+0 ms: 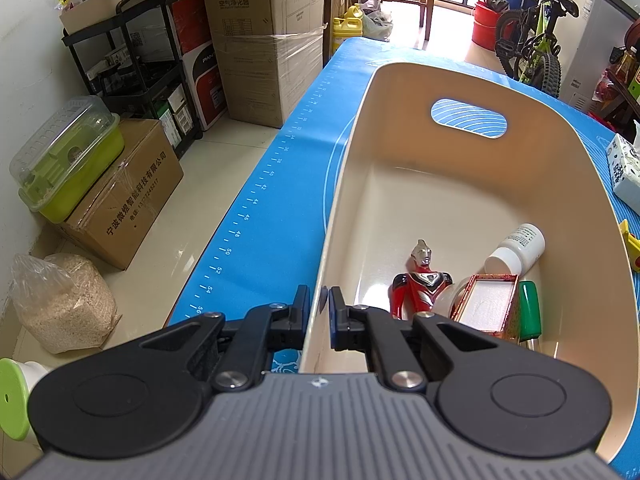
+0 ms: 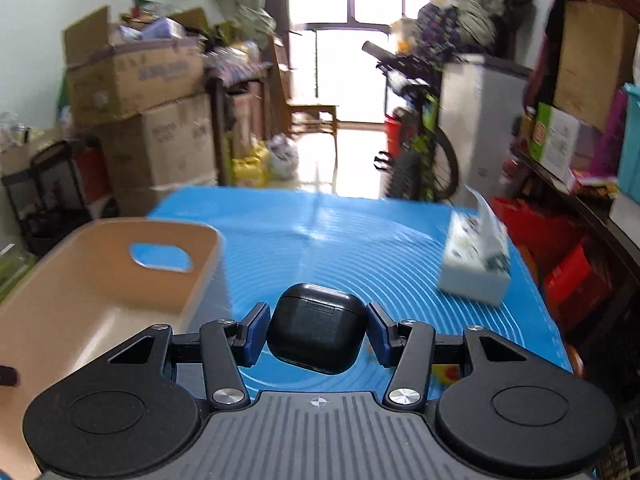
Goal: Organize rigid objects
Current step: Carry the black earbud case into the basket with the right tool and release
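A cream plastic basket (image 1: 352, 168) stands on the blue mat (image 1: 280, 200). My left gripper (image 1: 319, 312) is shut on the basket's near left rim. Inside lie a red and silver toy figure (image 1: 420, 280), a white pill bottle (image 1: 520, 246), a red-framed box (image 1: 488, 304) and a green object (image 1: 530, 312). My right gripper (image 2: 318, 334) is shut on a black earbud case (image 2: 316, 332), held above the mat (image 2: 340, 240) to the right of the basket (image 2: 80, 292).
A tissue box (image 2: 476, 264) sits on the mat's right side, also showing in the left wrist view (image 1: 626, 172). A yellow toy (image 1: 632, 244) lies right of the basket. Cardboard boxes (image 1: 256, 40), a black shelf cart (image 1: 132, 60) and a bicycle (image 1: 532, 48) surround the table.
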A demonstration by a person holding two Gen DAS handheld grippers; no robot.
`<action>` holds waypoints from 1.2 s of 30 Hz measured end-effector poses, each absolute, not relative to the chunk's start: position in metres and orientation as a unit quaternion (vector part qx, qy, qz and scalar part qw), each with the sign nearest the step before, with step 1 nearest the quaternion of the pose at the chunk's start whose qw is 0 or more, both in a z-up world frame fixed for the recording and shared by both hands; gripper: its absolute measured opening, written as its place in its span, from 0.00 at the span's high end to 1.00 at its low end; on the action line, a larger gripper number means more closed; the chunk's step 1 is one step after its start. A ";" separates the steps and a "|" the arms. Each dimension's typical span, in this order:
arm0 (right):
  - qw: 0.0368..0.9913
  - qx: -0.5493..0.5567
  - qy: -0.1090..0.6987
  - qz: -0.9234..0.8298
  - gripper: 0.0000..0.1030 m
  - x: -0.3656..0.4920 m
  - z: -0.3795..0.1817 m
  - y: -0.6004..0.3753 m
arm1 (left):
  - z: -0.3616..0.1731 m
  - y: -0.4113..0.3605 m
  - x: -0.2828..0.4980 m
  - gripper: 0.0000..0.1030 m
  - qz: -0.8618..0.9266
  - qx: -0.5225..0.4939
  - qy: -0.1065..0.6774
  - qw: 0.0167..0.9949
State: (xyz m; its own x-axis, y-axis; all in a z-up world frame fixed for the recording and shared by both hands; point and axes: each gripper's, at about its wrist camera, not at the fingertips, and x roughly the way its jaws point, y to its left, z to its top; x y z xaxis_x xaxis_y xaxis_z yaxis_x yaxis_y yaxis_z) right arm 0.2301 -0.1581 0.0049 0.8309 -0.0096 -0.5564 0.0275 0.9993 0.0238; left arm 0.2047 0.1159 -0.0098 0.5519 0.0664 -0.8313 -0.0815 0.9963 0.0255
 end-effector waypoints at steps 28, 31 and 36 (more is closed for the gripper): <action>0.905 -0.108 0.390 0.133 0.45 0.238 -0.015 -0.020 | -0.009 0.113 0.204 0.89 0.040 -0.010 0.471 0.881; 0.904 -0.112 0.390 0.135 0.40 0.237 -0.015 -0.019 | -0.010 0.114 0.205 0.89 0.041 -0.009 0.472 0.880; 0.910 -0.079 0.382 0.138 0.33 0.237 -0.002 -0.037 | -0.009 0.114 0.205 0.89 0.041 -0.009 0.472 0.881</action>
State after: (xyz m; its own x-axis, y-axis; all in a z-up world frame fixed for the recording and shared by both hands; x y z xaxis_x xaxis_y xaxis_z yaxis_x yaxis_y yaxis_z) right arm 0.2367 -0.0367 -0.0020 0.6701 0.1910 -0.7173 -0.3121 0.9493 -0.0388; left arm 0.2050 0.1139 -0.0092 0.5517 0.0630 -0.8317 -0.0799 0.9965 0.0225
